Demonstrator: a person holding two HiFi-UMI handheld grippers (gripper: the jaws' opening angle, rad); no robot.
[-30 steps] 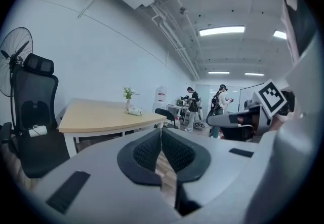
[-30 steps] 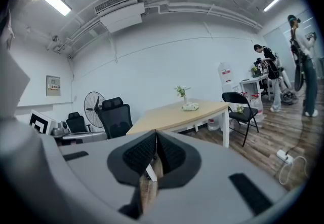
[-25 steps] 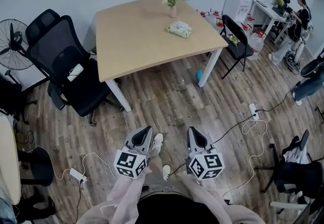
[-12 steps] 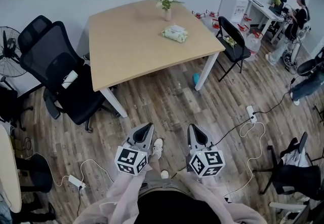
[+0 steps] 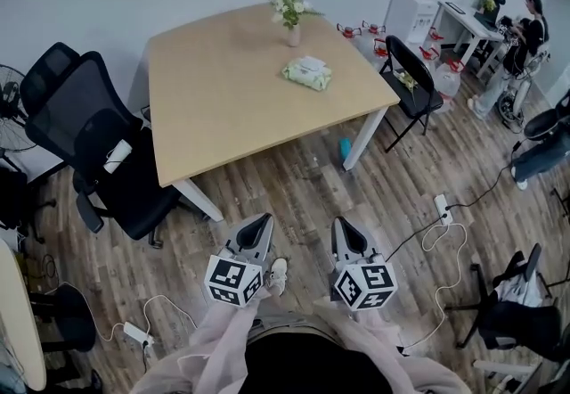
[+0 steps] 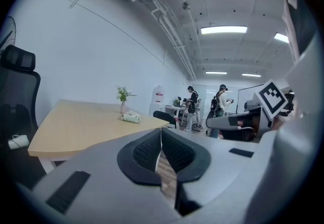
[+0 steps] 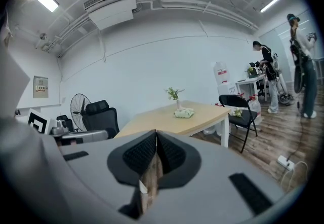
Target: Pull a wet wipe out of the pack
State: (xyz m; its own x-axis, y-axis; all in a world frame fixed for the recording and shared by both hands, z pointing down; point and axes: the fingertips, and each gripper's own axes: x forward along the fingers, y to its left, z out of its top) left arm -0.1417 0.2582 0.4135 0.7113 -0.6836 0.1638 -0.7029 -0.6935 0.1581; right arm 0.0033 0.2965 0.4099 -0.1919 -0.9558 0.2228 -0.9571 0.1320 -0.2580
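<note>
Looking down in the head view, two grippers show, the left gripper (image 5: 261, 223) and the right gripper (image 5: 342, 226), side by side and pointing toward one desk (image 5: 214, 89). On it lie one wet wipe pack (image 5: 308, 73) and one vase (image 5: 293, 32) holding a sprig of flowers, both well ahead of the jaws near the far edge. Compared with a second ago, the desk's near edge sits closer to the jaws. A black office chair (image 5: 98, 147) stands ahead and left of the left jaws. In the left gripper view, the jaws are pressed together with nothing between them, and the pack lies far ahead, slightly left. In the right gripper view, the jaws are likewise closed and empty, with the pack far ahead, slightly right.
</note>
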